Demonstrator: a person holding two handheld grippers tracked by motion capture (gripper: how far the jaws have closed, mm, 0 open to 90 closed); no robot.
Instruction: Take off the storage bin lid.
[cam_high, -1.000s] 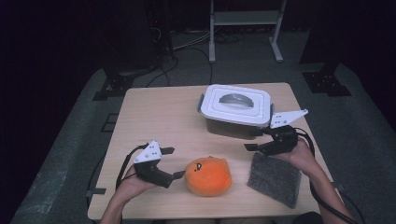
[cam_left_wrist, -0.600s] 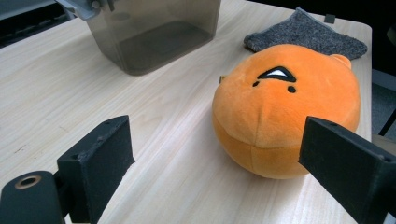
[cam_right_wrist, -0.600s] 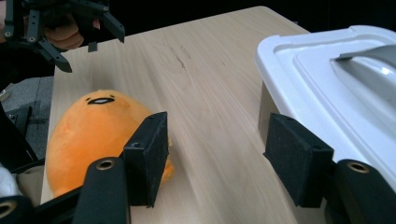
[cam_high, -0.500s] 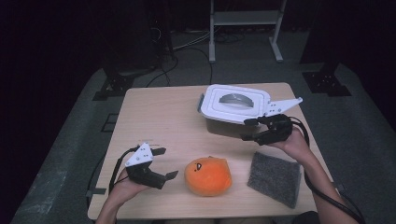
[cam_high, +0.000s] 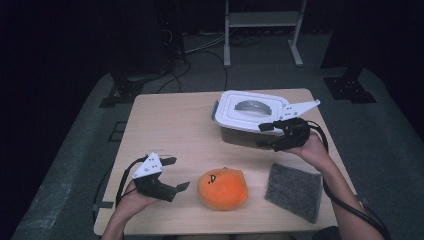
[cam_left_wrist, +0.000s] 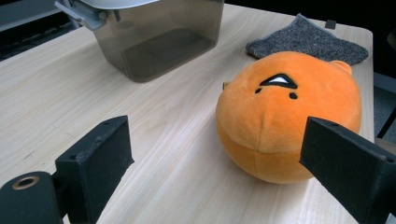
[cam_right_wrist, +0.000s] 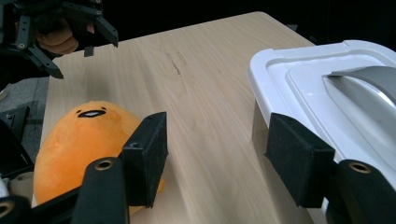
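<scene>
An orange round plush toy (cam_high: 222, 189) with a small face lies near the table's front edge. My left gripper (cam_high: 176, 173) stands open just left of it, jaws pointing at the plush (cam_left_wrist: 287, 112), nothing between them. A clear grey container with a white handled lid (cam_high: 250, 107) stands at the back right. My right gripper (cam_high: 263, 136) is open at the container's front right corner, one jaw by the lid's edge (cam_right_wrist: 299, 79), the other over bare table. In the right gripper view the plush (cam_right_wrist: 88, 140) sits beyond the left jaw.
A dark grey felt pad (cam_high: 293, 191) lies at the front right, also beyond the plush as a grey pad (cam_left_wrist: 308, 39). The wooden table (cam_high: 170, 125) has bare room across its left and middle. Cables and a metal stand are on the floor behind.
My right gripper has moved away from the grey pad and up to the container's front corner. The left gripper has drifted slightly left and nearer the front edge, still open.
</scene>
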